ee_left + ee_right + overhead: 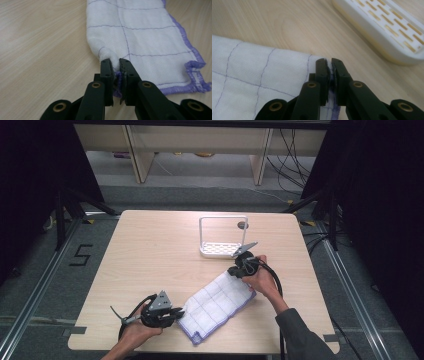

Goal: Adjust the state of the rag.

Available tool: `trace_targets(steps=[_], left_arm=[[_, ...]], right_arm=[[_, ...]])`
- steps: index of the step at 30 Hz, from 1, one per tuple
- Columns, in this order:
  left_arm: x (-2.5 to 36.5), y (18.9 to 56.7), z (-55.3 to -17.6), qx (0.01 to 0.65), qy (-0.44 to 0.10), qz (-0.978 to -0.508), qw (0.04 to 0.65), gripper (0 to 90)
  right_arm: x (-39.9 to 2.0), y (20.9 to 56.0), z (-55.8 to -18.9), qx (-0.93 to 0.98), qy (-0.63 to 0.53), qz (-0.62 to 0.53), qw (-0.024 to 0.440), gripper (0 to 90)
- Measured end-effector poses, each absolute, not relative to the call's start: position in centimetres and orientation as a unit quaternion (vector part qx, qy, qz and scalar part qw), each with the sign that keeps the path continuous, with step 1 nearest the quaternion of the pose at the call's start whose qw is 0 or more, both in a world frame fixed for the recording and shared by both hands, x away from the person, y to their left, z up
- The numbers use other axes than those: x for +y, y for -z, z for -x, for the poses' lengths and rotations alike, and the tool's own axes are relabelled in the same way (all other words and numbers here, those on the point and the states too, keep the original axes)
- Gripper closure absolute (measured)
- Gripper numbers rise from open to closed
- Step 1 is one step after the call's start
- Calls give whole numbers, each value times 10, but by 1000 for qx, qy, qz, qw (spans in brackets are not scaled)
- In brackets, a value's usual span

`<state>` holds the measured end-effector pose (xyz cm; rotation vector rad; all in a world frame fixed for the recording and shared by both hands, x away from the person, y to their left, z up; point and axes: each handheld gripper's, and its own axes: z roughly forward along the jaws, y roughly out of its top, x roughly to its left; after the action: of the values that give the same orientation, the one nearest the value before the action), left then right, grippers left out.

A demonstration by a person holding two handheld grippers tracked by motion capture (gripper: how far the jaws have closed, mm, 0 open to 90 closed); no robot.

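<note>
Jaws of the left gripper (115,75) are pinched tight on a purple-hemmed corner of the cloth (145,42), which stretches away ahead of them, flat on the tabletop (42,50). Jaws of the right gripper (329,75) are likewise clamped on the cloth's (262,75) opposite end, its hem caught between them; just beyond and to their right sits a white slotted rack (387,32), its tray bare. From above, the cloth (217,306) lies slantwise between the two grippers, the left gripper (175,312) near the tabletop's (150,250) front edge, with open wood to its left. Both hands hold their grippers low, pointing inward toward the cloth.
</note>
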<state>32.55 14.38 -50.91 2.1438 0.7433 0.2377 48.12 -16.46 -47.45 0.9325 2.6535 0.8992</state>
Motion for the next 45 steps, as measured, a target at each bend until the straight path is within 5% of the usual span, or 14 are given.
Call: trace_targets(steps=[23, 35, 45], left_arm=[[100, 511, -291, 248, -92, -864, 429, 789], [109, 492, -296, 284, -67, -831, 474, 451], [124, 480, -337, 316, -98, -819, 469, 413]], right_arm=[[-96, 480, -515, 921, -292, -251, 66, 830], [-113, 455, -502, 880, -346, -315, 76, 583], [-175, 451, -480, 850, -350, -376, 121, 487]])
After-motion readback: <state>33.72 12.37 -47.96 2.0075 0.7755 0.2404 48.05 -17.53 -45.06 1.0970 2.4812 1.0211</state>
